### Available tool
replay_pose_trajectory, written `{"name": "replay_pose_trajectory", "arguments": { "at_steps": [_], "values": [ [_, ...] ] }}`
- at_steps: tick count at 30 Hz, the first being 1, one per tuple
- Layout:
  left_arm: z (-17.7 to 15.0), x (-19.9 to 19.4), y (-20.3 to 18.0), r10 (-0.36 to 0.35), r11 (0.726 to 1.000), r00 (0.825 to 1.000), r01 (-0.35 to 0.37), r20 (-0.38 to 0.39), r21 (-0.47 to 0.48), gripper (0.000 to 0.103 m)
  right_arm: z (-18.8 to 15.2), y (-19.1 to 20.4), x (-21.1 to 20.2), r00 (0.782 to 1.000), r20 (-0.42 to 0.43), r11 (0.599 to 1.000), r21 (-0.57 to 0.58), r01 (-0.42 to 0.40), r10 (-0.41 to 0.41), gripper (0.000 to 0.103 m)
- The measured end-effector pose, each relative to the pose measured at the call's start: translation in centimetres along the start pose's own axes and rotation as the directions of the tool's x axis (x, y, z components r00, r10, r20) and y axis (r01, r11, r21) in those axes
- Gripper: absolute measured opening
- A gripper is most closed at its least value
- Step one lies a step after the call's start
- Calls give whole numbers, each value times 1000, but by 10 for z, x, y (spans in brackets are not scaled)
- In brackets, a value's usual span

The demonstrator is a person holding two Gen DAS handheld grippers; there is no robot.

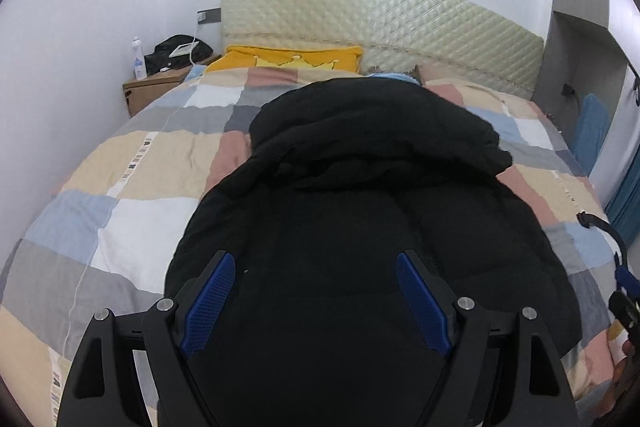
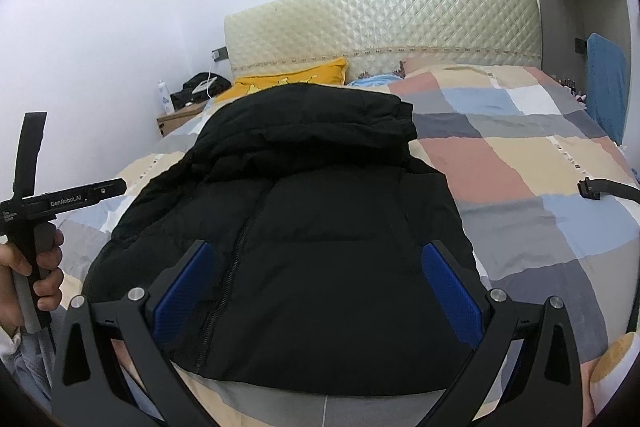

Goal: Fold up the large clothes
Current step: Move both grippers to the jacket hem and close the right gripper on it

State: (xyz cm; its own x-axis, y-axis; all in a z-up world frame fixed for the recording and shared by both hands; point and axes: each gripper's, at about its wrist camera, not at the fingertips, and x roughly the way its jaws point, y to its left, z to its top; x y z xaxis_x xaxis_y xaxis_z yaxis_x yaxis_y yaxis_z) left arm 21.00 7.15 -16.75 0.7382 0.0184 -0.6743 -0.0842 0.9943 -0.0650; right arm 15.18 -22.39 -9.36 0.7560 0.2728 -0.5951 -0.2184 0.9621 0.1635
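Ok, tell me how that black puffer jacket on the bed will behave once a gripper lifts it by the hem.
The black puffer jacket looks quilted and puffy, so it is probably light for its bulk. Its creased hood suggests it will sag rather than hold shape. The shell may be smooth, so it could slip from the right gripper.

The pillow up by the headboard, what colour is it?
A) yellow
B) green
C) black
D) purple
A: the pillow lying under the quilted headboard is bright yellow, beyond the black jacket spread on the checked quilt.
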Motion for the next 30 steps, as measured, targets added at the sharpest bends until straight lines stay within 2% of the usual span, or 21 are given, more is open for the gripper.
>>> {"name": "replay_pose_trajectory", "arguments": {
  "at_steps": [6, 11, 14, 16, 20, 21, 24, 26, 28, 30],
  "values": [
    [-12, 13, 7, 33, 999, 998, -32, -46, 21, 82, 2, -3, 15, 998, -69, 1000, -19, 12, -13, 103],
    [-19, 15, -2, 24, 998, 998, -20, -60, 63, 82, 10, -20, 27, 988, -153, 999, -36, 33, -38, 103],
    [-22, 18, -2, 22, 998, 997, -17, -80, 65, 82, 14, -39, 43, 961, -270, 998, -30, 47, -53, 103],
    [-26, 24, 1, 25, 998, 993, -19, -117, 52, 82, 15, -53, 54, 941, -338, 999, 8, 33, -28, 103],
    [-33, 32, 8, 13, 1000, 984, -9, -179, 21, 82, 9, -87, 82, 878, -475, 991, 134, 7, 58, 103],
    [-34, 35, 10, 16, 1000, 980, -14, -198, 15, 82, 5, -94, 89, 857, -510, 988, 152, 5, 74, 103],
    [-37, 43, 11, 23, 1000, 971, -22, -236, 4, 82, -10, -117, 105, 811, -574, 974, 223, 27, 109, 103],
    [-39, 46, 13, 20, 1000, 967, -22, -252, -5, 82, -18, -133, 108, 801, -584, 957, 286, 57, 127, 103],
    [-40, 49, 14, 27, 999, 964, -31, -263, -12, 82, -20, -147, 108, 808, -575, 940, 330, 86, 128, 103],
    [-42, 52, 15, 34, 999, 962, -40, -272, -15, 82, -27, -159, 110, 802, -581, 919, 376, 115, 137, 103]
  ]
}}
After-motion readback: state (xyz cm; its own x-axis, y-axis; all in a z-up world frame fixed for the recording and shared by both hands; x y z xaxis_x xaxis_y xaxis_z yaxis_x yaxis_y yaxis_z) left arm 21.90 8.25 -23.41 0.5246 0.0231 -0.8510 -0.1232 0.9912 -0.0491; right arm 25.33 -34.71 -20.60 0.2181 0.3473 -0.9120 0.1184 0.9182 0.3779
